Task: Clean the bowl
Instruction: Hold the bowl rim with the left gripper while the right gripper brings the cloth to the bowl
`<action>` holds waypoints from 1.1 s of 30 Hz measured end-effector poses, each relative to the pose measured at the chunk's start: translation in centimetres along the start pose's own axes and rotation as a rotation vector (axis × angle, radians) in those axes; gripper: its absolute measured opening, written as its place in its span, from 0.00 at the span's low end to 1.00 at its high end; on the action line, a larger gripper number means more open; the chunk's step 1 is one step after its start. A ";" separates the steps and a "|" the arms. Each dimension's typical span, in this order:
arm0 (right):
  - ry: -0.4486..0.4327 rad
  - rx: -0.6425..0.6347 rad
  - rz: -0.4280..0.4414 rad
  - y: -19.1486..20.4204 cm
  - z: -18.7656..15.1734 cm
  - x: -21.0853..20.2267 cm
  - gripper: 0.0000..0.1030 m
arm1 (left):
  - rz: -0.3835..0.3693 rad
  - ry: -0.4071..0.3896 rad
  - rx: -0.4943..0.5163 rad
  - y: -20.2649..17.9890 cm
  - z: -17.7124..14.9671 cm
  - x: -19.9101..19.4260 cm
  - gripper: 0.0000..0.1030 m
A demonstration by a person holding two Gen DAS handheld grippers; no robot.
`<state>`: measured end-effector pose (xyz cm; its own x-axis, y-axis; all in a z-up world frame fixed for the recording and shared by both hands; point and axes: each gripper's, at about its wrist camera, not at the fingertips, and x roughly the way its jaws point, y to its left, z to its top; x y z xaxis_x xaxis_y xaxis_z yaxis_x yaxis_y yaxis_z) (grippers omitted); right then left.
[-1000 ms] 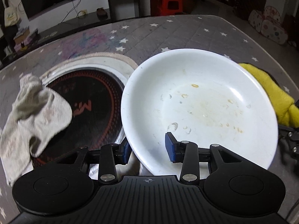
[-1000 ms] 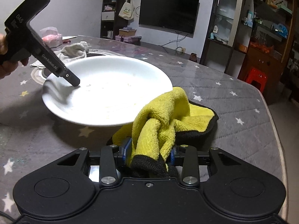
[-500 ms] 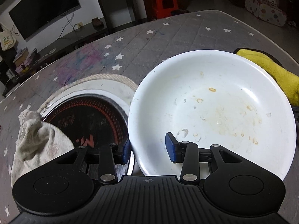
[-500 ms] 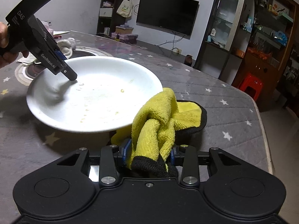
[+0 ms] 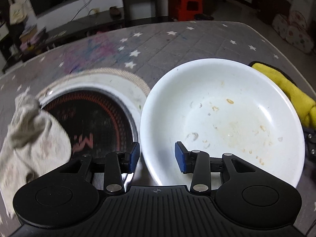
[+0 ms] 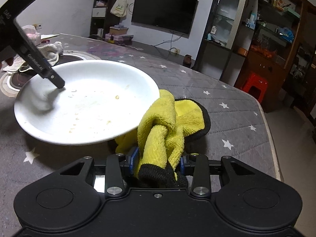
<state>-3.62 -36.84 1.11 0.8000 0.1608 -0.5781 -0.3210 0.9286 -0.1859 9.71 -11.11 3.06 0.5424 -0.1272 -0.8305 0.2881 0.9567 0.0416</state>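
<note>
Left gripper [image 5: 157, 157] is what I see first: its blue pads [image 5: 180, 157] sit one inside and one outside the near rim of the wide white shallow bowl [image 5: 221, 118]. They look a bit apart, so I cannot tell if they pinch the rim. My right gripper [image 6: 158, 163] is squeezed tight on the fluffy yellow cloth with a black edge [image 6: 165, 126]. The bowl is smooth and shiny, with small yellow crumbs and faint brown smears inside. It sits tipped over the grey quilted table cover with white stars [image 6: 227, 108], its far edge over the yellow cloth. Beside it lies a round black cooktop with red rings [image 5: 88, 118], and a crumpled grey rag [image 5: 29, 134] rests on that.
</note>
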 end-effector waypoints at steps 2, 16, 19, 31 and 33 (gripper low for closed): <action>0.000 -0.002 -0.006 0.0 0.1 0.0 0.39 | 0.003 0.004 -0.019 -0.1 -0.5 -0.4 0.43; -0.013 -0.008 -0.004 1.1 -0.3 -1.5 0.39 | -0.038 0.023 -0.107 -1.9 -3.2 -2.6 0.39; -0.019 -0.011 0.000 1.4 -0.5 -2.1 0.39 | -0.039 0.019 -0.111 -2.0 -3.4 -2.8 0.38; -0.047 -0.026 0.027 3.5 -1.1 -5.4 0.39 | -0.065 0.013 -0.095 -1.4 -4.4 -3.7 0.33; -0.050 -0.028 0.033 3.7 -1.1 -5.9 0.39 | -0.072 0.014 -0.060 -1.3 -4.9 -4.1 0.34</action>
<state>-10.04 -34.70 2.96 0.8128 0.2084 -0.5440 -0.3613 0.9129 -0.1901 3.28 -10.61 3.69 0.5109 -0.1931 -0.8377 0.2779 0.9592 -0.0515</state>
